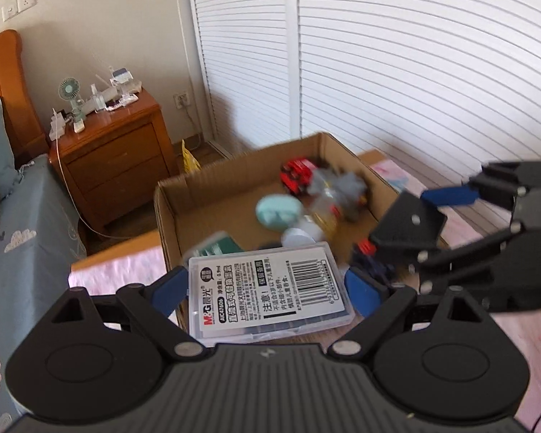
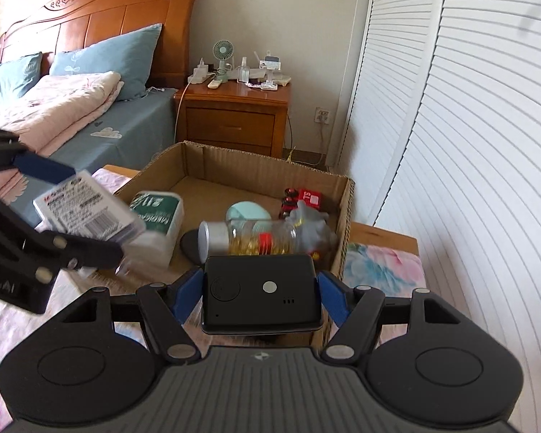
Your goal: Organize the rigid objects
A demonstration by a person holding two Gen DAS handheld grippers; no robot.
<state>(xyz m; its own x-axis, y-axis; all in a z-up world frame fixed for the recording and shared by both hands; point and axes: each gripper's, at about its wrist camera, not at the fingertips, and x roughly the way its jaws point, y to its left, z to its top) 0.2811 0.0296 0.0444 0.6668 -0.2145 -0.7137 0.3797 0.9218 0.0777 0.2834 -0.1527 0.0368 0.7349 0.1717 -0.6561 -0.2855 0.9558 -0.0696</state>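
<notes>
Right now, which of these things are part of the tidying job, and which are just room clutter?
Job:
left gripper gripping clear plastic case
right gripper gripping black device
cardboard box holding teal case, pill bottle, red toy

Lying about:
nightstand
desk fan
pillows

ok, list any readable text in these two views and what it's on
"M&G" on the label of the clear plastic case held in the left gripper.
"AIC47606" on the same label, under the brand.
"注意!" on the same label, beside a barcode; the smaller Chinese print and barcode digits are too small to read.
Green-and-white box in the cardboard box: print blurred, unreadable.
Black device in the right gripper: no text visible.
</notes>
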